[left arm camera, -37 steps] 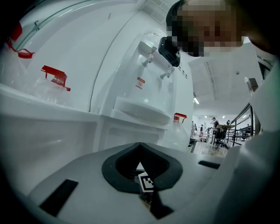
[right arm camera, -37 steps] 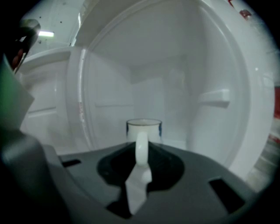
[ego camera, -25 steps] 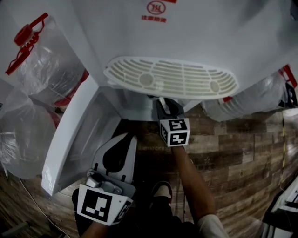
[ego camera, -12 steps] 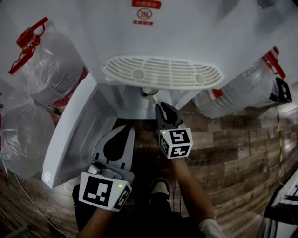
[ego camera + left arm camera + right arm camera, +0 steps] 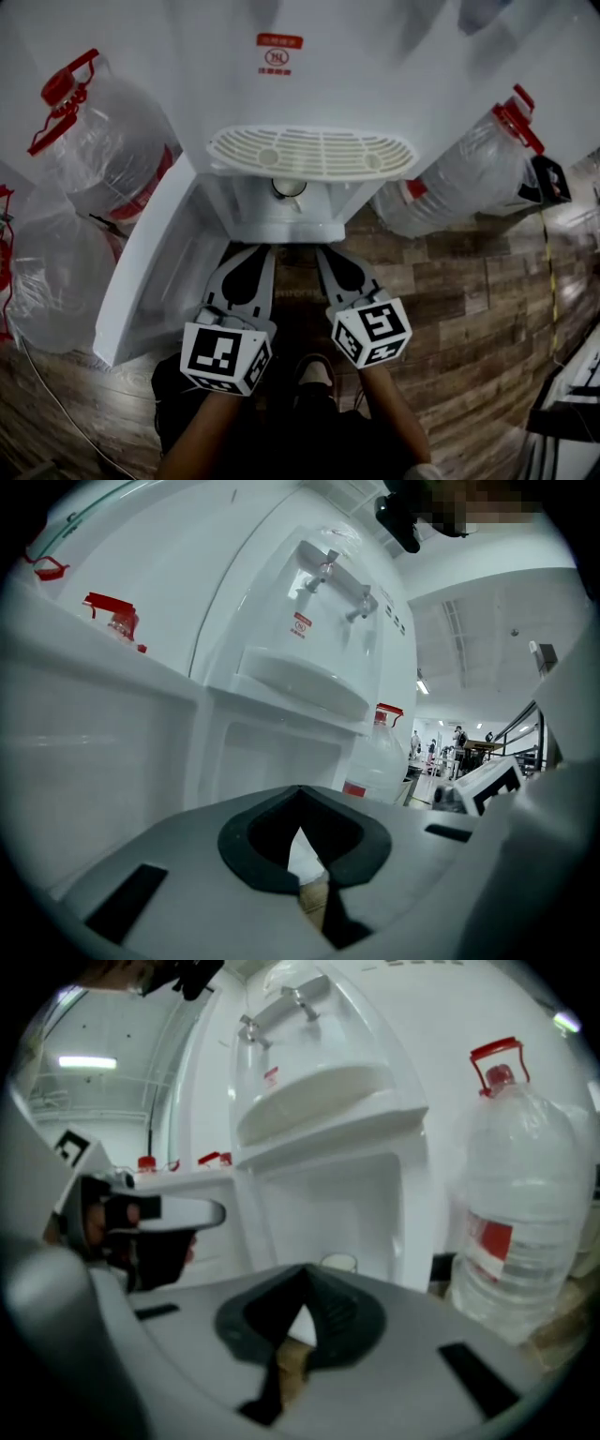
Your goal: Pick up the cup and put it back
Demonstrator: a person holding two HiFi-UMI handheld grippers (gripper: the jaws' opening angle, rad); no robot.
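Head view: the dispenser [image 5: 375, 75] is ahead, with its lower cabinet [image 5: 246, 211] open and the door [image 5: 150, 272] swung left. The cup [image 5: 288, 187] stands upright inside the cabinet, just under the tray [image 5: 309, 153]. The left gripper [image 5: 255, 253] and right gripper [image 5: 328, 253] are side by side over the wood floor [image 5: 450, 300], short of the cabinet and apart from the cup. Both sets of jaws look pressed together. Bottles [image 5: 103, 150] flank the dispenser.

Left gripper view: the left gripper [image 5: 300, 799] has its jaws together with nothing between them. Tray [image 5: 300, 677] above, no cup visible here.

Right gripper view: the right gripper [image 5: 305, 1277] has just closed its jaws and they meet on nothing. The cup [image 5: 338, 1263] sits beyond the tips in the cabinet recess, untouched. The left gripper [image 5: 178, 1211] shows at left.

Progress: the cup is in its spot and both grippers are empty, so the put-back looks done. Probably nothing is left except moving away.
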